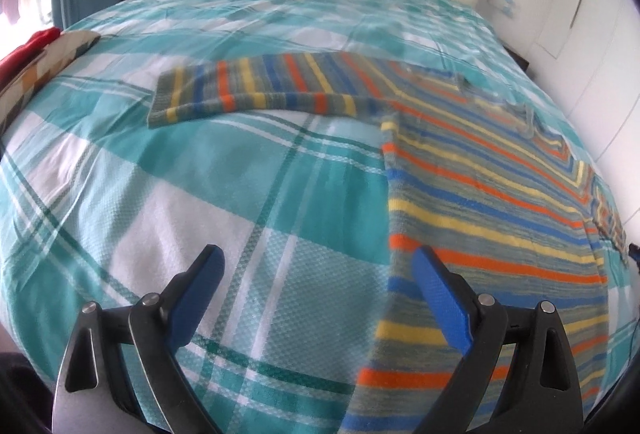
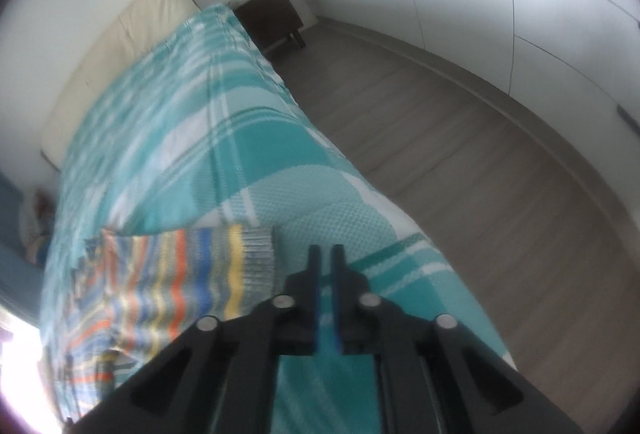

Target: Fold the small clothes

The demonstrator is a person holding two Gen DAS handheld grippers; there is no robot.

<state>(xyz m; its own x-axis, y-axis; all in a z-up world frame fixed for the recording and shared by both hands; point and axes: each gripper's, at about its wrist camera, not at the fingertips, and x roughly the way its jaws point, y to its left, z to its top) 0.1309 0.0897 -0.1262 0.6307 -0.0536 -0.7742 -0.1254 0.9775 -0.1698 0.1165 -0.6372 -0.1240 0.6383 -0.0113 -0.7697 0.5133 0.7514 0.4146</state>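
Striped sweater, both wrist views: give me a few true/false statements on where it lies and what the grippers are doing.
1. The striped sweater lies flat on the checked bedspread. True.
2. The left gripper is clamped on a sleeve. False: it stands wide open, gripping nothing.
3. The right gripper is wide open. False: its fingers are nearly together, with nothing visible between them.
4. One sleeve is spread sideways. True.

Home bedroom — made bed (image 1: 240, 174), nightstand (image 2: 272, 18).

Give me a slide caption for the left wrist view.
Open left gripper hovers beside striped sweater on checked bedspread.
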